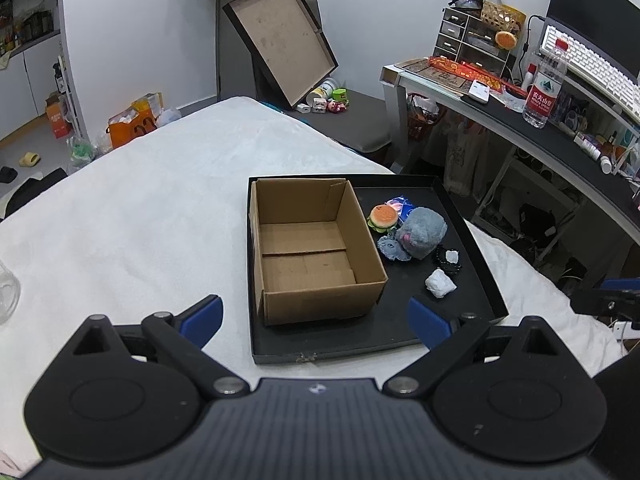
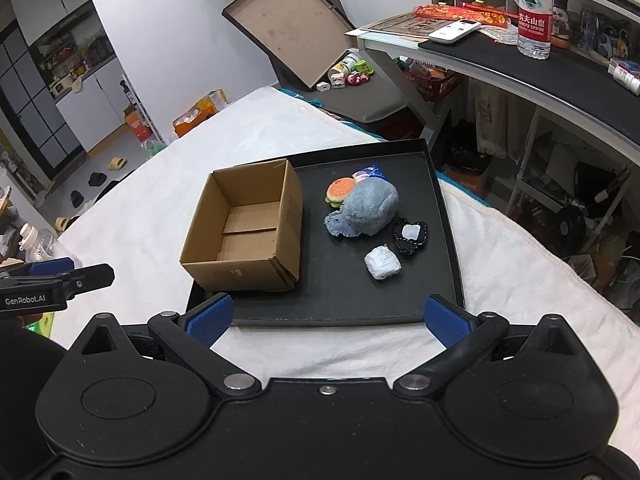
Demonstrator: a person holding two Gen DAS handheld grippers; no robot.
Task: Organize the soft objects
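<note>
A black tray (image 1: 472,248) (image 2: 440,216) lies on a white bed cover. An empty cardboard box (image 1: 312,248) (image 2: 248,228) stands on its left half. To the right of the box lie a grey-blue plush toy (image 1: 422,234) (image 2: 368,208), a small burger toy (image 1: 383,218) (image 2: 339,191), a blue packet (image 1: 400,204) (image 2: 370,173), a white crumpled wad (image 1: 440,284) (image 2: 382,263) and a black beaded ring around a white piece (image 1: 450,258) (image 2: 411,234). My left gripper (image 1: 316,320) hovers open near the tray's front edge. My right gripper (image 2: 328,318) is open too, holding nothing.
The white bed cover (image 1: 140,220) (image 2: 520,280) spreads around the tray. A desk (image 1: 560,128) (image 2: 540,64) with a water bottle (image 1: 544,84) (image 2: 534,12) stands at the right. A tilted box lid (image 1: 280,40) (image 2: 280,28) leans at the back. Clutter lies on the floor at the left.
</note>
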